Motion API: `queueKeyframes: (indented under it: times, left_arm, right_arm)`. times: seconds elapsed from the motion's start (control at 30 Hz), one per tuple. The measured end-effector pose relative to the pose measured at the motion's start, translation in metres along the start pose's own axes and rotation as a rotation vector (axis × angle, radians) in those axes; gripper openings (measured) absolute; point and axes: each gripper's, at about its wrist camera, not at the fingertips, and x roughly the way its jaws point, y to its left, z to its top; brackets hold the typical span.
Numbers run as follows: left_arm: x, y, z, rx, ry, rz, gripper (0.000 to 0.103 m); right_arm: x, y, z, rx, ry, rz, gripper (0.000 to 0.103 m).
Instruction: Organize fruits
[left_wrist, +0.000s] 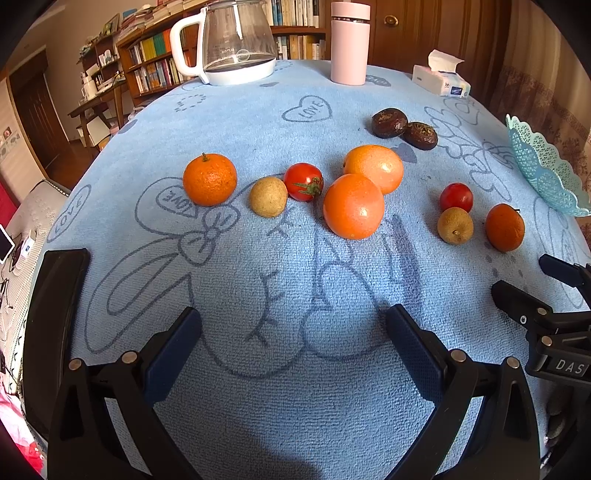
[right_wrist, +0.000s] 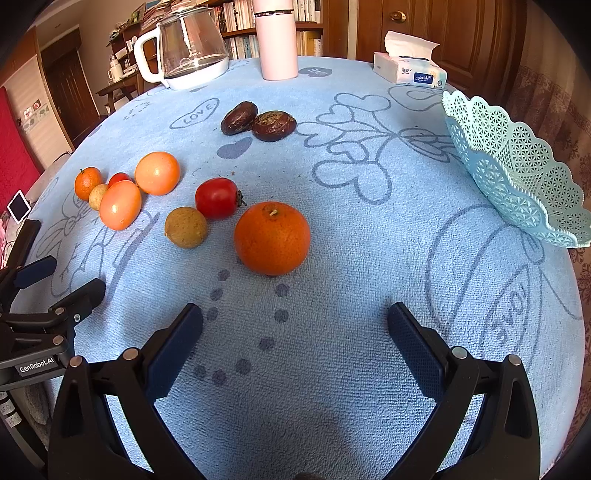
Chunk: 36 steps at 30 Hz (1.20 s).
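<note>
basket (right_wrist: 517, 162) cut off at frame edge | both grippers' jaws apart, empty

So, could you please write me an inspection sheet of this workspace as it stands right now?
Surface: blue printed cloth covers the table.
Job's things: two mandarins, two orange persimmon-like fruits, two cherry tomatoes, two longans and two dark brown fruits, all lying on the cloth; the teal lattice basket at the right edge has no fruit showing in it.
Clutter: glass kettle, pink bottle, tissue box at the far edge.
Grippers: left gripper and right gripper both open, holding nothing.
Cables: nothing seen.
Surroundings: bookshelves, wooden door.
</note>
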Motion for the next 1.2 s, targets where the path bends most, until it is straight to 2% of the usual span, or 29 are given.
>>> queueKeyframes:
  times: [1.2]
  left_arm:
    - [-0.0005,-0.0003,0.0004,0.000,0.000,0.001,0.098]
  right_arm:
    - [0.0006,0.0013,0.0012,-0.009,0.003,0.003,0.101]
